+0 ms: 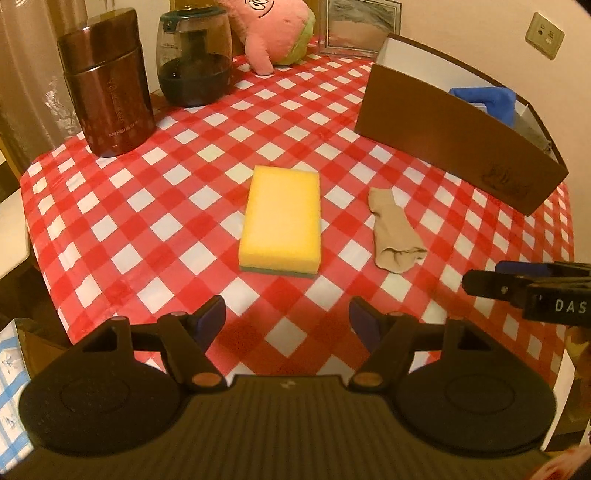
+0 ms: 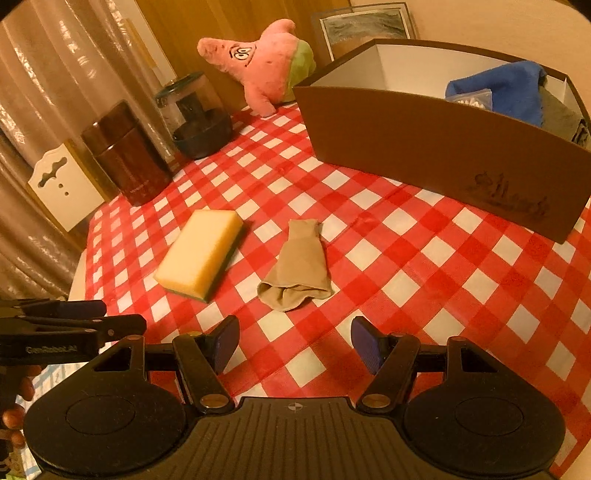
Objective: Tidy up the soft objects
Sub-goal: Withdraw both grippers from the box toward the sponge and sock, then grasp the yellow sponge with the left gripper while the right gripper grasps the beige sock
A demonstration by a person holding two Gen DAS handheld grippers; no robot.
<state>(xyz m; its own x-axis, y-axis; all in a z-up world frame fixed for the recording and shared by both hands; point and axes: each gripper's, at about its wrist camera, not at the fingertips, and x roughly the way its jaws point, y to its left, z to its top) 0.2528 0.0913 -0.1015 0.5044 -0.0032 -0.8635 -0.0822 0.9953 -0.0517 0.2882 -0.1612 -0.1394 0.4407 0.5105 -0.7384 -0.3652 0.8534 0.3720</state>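
A yellow sponge with a green underside lies flat on the red checked tablecloth; it also shows in the right wrist view. A beige sock lies right of it, and shows in the right wrist view too. A pink star plush sits at the back. A brown box holds a blue cloth. My left gripper is open and empty, short of the sponge. My right gripper is open and empty, short of the sock.
A brown canister and a dark glass jar stand at the back left. A framed picture leans behind the box. The table edge drops off on the left. The right gripper's side shows at the left view's right edge.
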